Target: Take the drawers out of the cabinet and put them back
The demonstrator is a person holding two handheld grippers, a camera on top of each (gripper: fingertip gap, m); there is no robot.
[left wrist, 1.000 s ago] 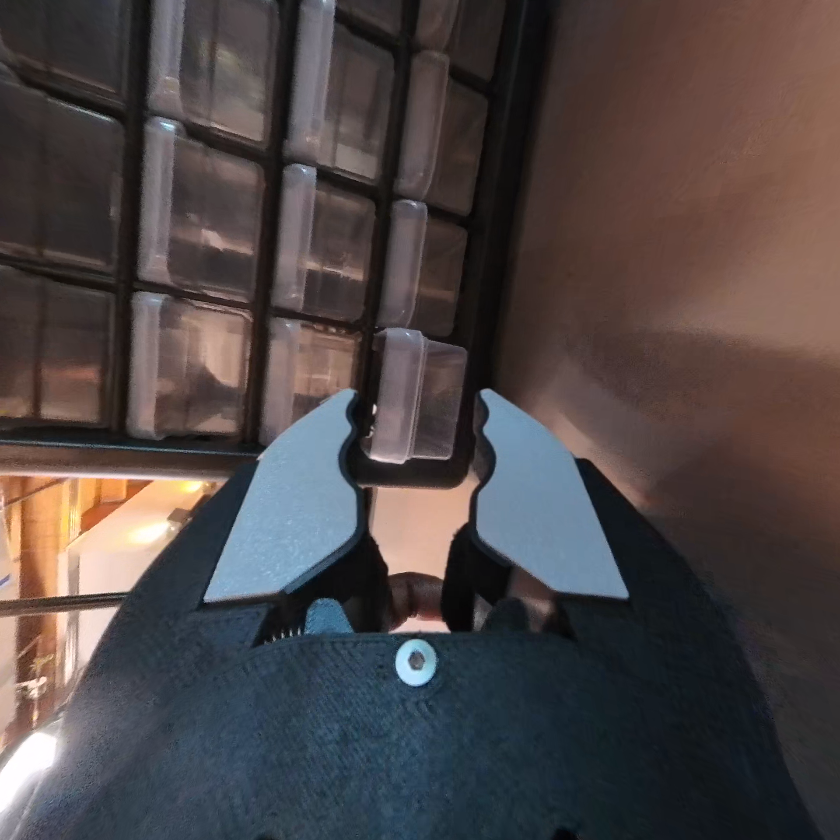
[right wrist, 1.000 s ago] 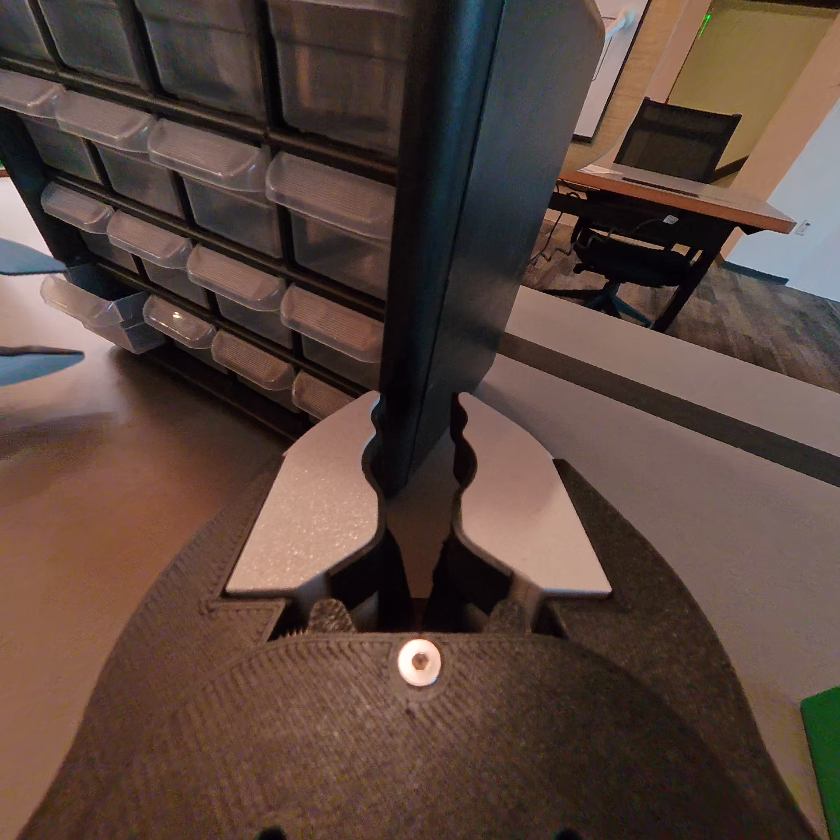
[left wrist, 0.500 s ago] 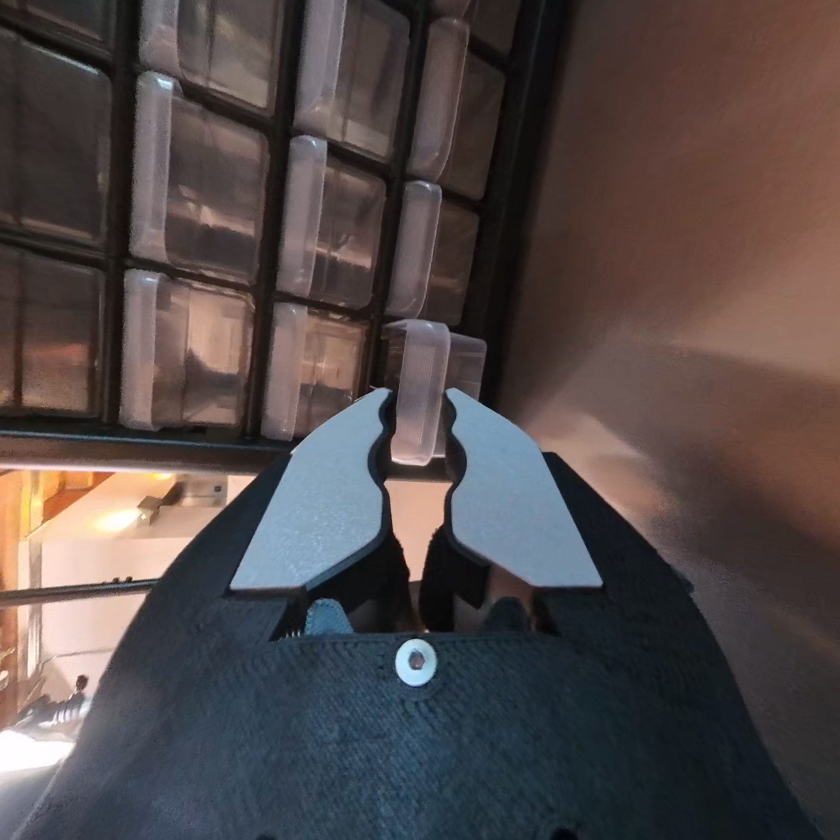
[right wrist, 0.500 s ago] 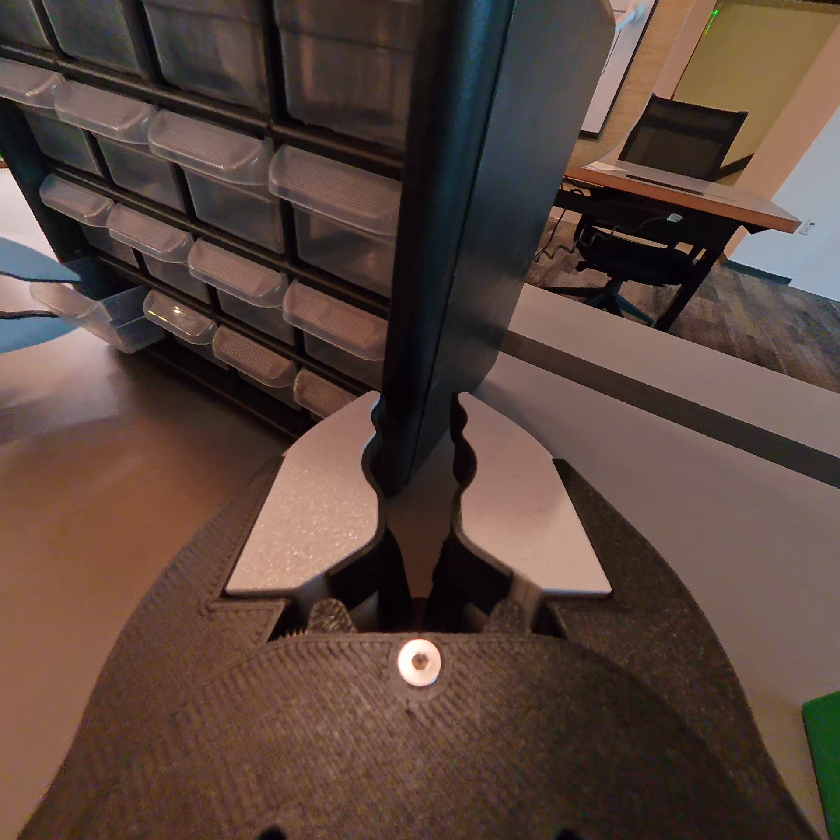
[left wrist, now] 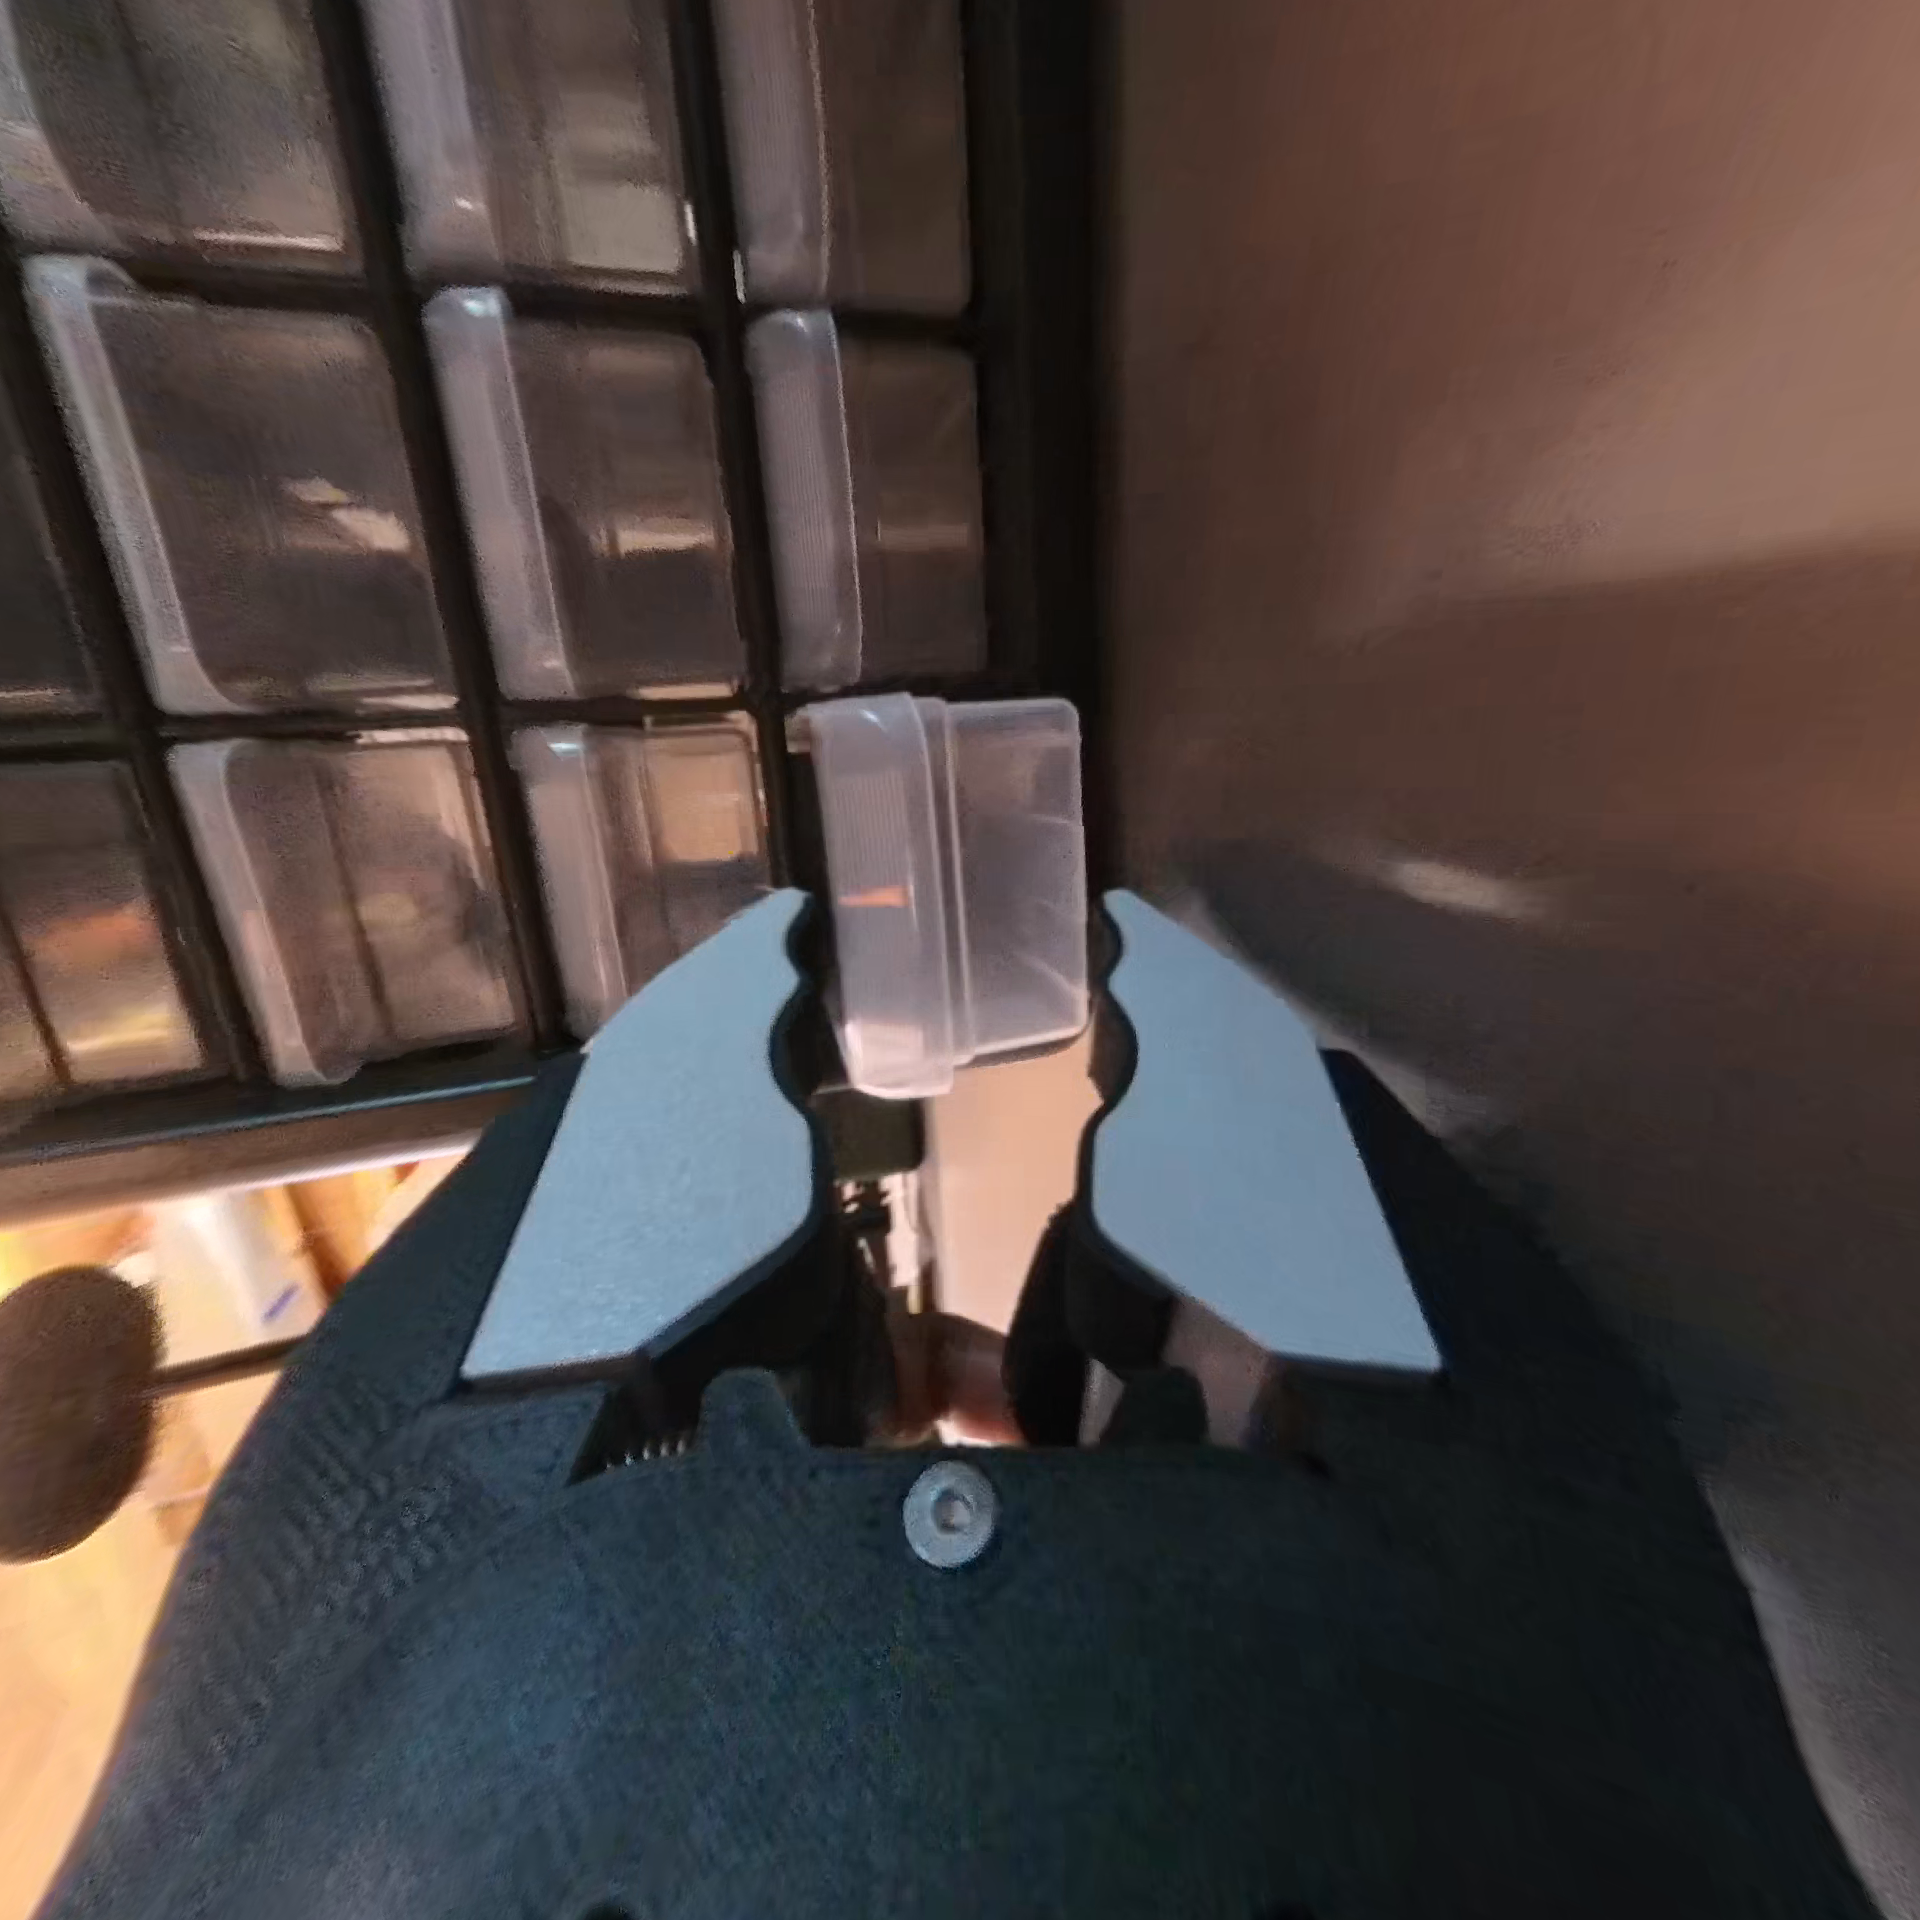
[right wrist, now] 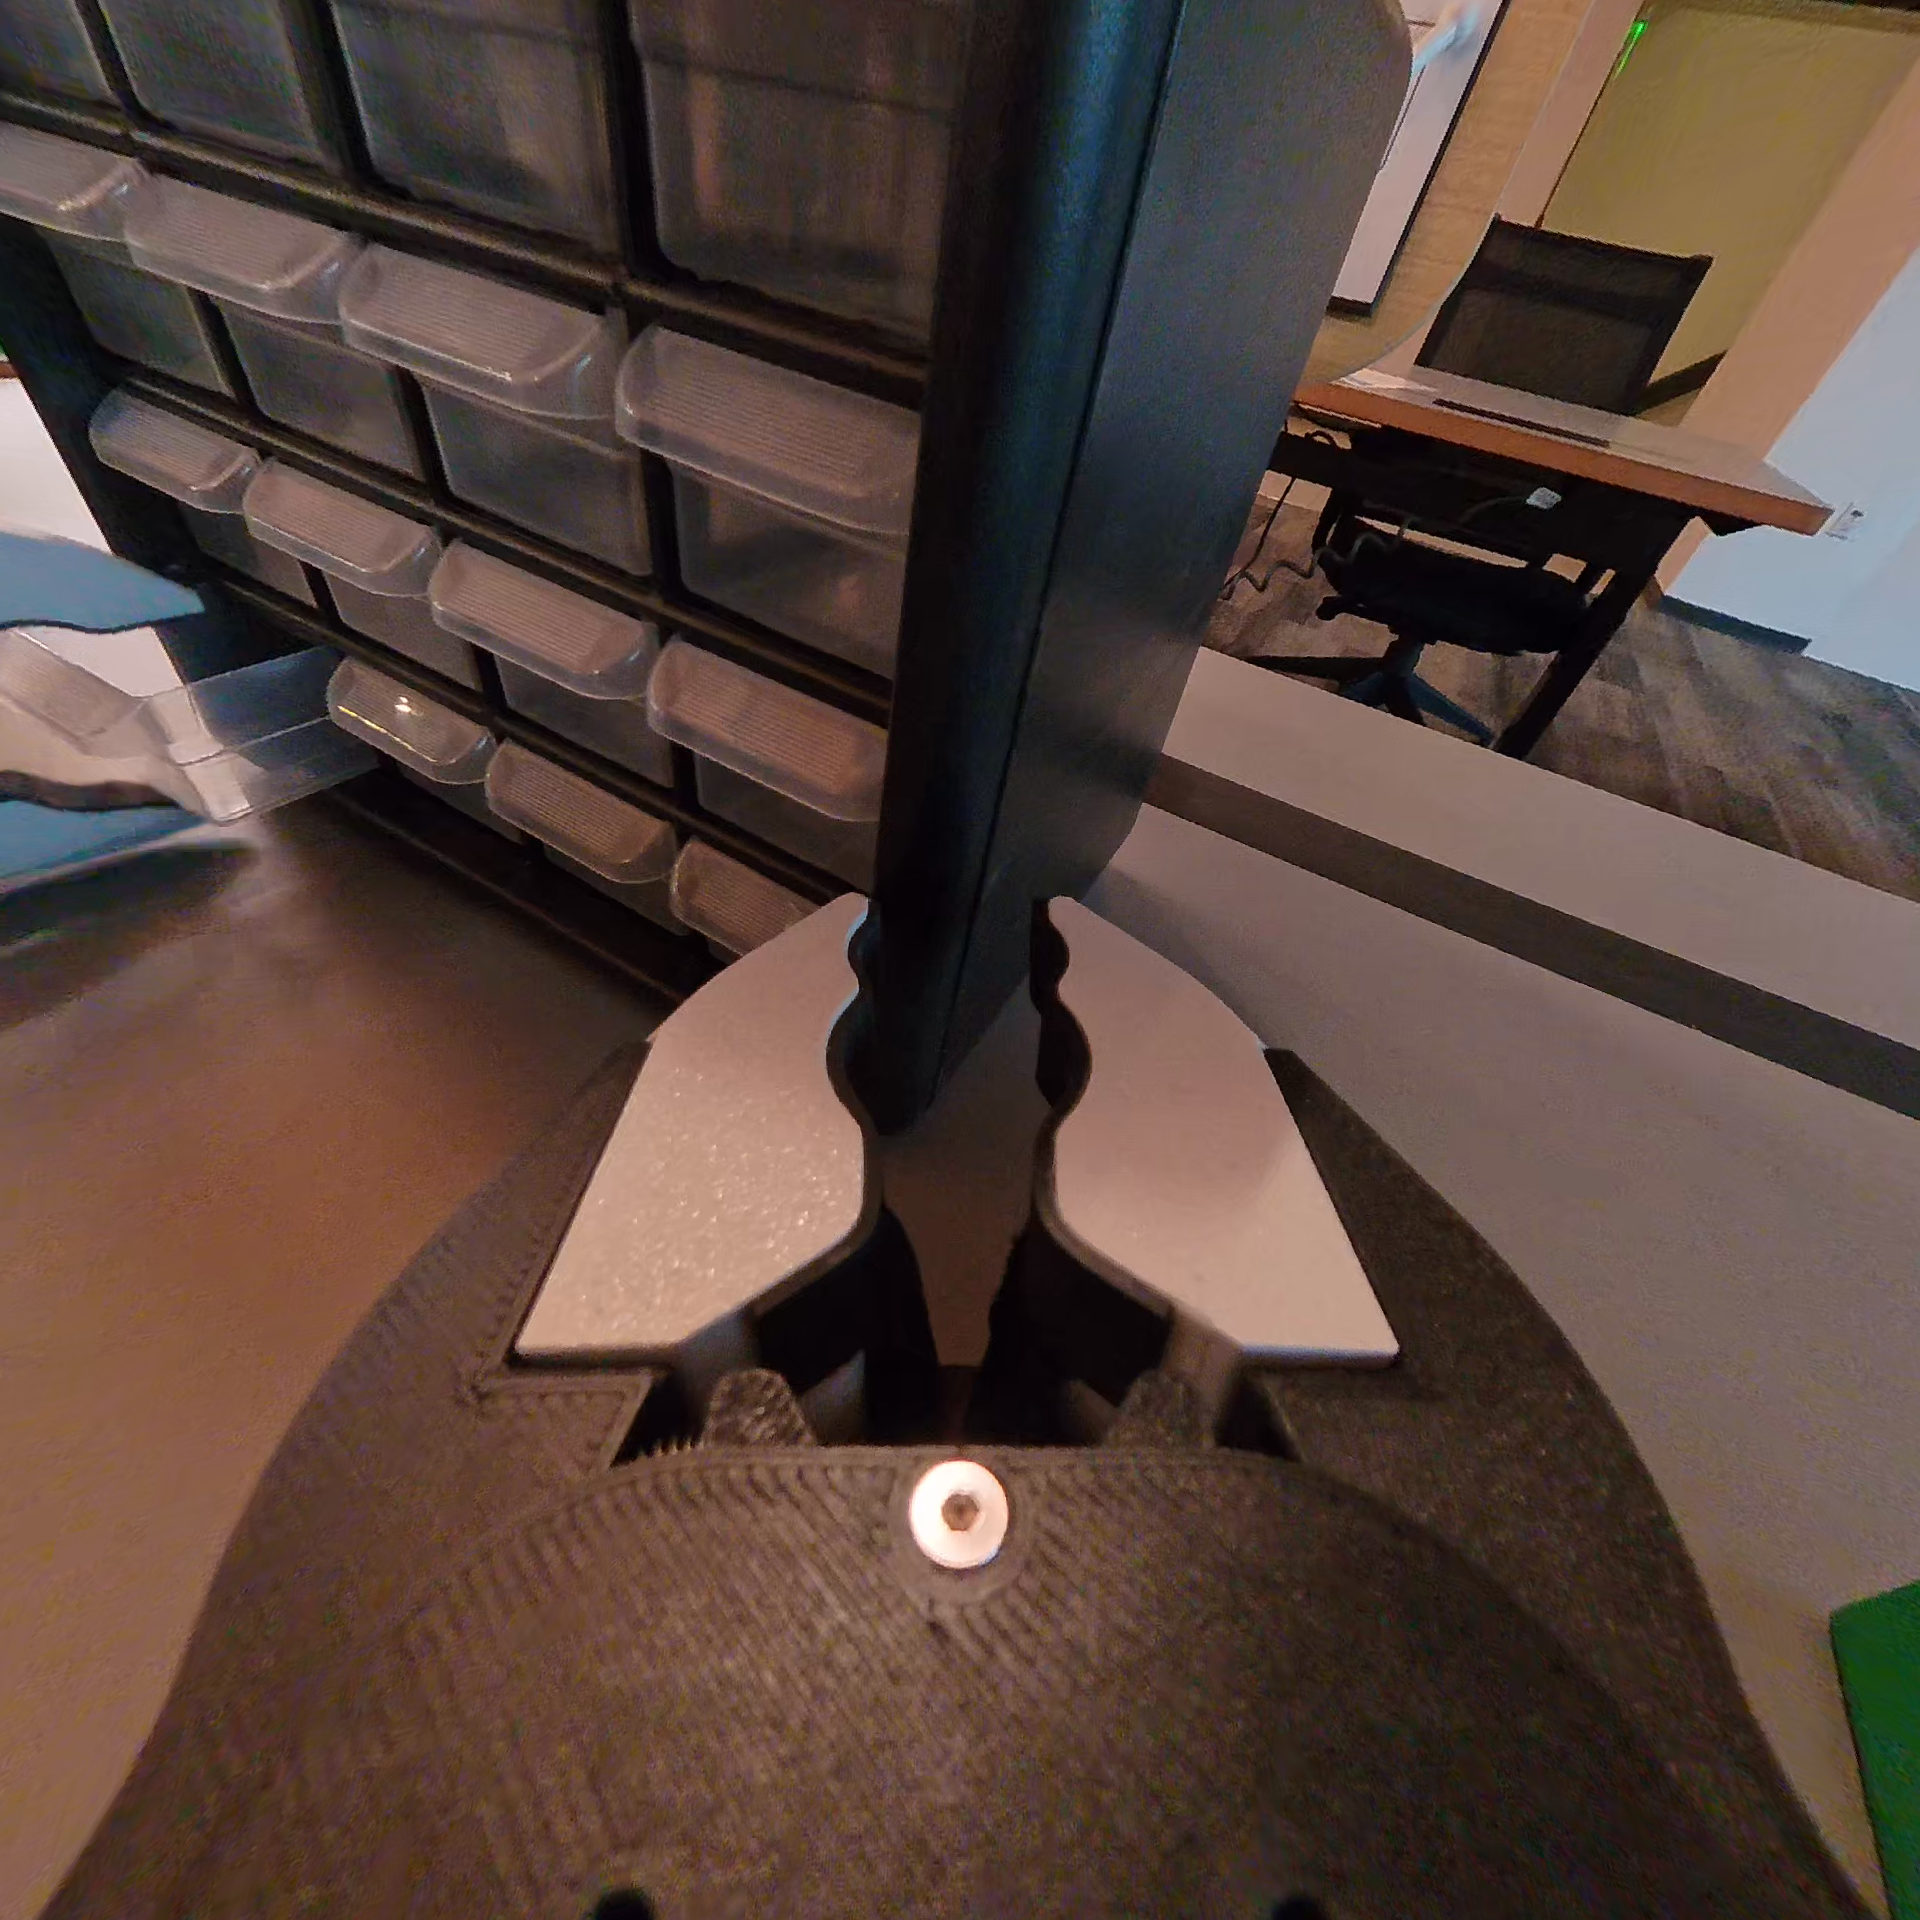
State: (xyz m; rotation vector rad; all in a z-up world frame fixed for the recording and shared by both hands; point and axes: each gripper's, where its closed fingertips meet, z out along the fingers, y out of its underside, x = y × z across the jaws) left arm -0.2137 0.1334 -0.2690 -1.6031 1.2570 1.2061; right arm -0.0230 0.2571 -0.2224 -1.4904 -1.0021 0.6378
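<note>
Left gripper (left wrist: 951,914) wide around drawer (left wrist: 951,883); right gripper (right wrist: 951,925) clamps cabinet (right wrist: 1039,520).

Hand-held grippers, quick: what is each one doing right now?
Left hand-held gripper: open around the pulled-out clear drawer.
Right hand-held gripper: shut on the black cabinet side edge.

No readable text, labels, brands, numbers or signs in either view.
</note>
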